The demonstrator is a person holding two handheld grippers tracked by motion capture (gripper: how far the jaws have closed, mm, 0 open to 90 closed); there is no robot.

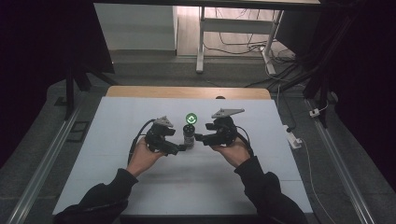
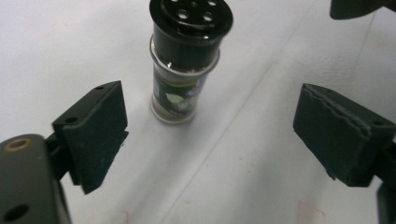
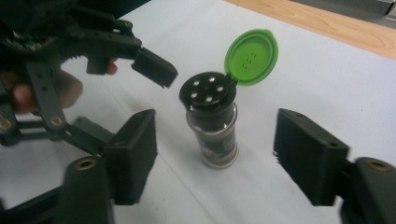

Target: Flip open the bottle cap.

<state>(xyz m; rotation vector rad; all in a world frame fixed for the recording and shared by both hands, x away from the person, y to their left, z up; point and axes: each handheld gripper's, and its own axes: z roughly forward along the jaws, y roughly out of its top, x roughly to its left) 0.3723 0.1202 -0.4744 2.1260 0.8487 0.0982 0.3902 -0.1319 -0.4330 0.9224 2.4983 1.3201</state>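
A small glass spice jar (image 1: 188, 136) stands upright on the white table top (image 1: 140, 186). Its black shaker top with holes (image 3: 208, 91) is uncovered, and the green flip lid (image 3: 251, 57) is hinged up and back. My left gripper (image 1: 179, 148) is open just left of the jar, its jaws wide apart short of the jar (image 2: 180, 70) in the left gripper view. My right gripper (image 1: 199, 137) is open just right of the jar. In the right gripper view the jar (image 3: 212, 126) stands beyond the spread jaws, not touched. Beyond it to the left is the left gripper's finger (image 3: 154, 67).
A wooden strip (image 1: 187, 92) runs along the table's far edge. A white power strip (image 1: 293, 137) and cables lie on the floor at the right. White desk legs (image 1: 201, 42) stand behind the table. Metal rails (image 1: 42, 163) flank it.
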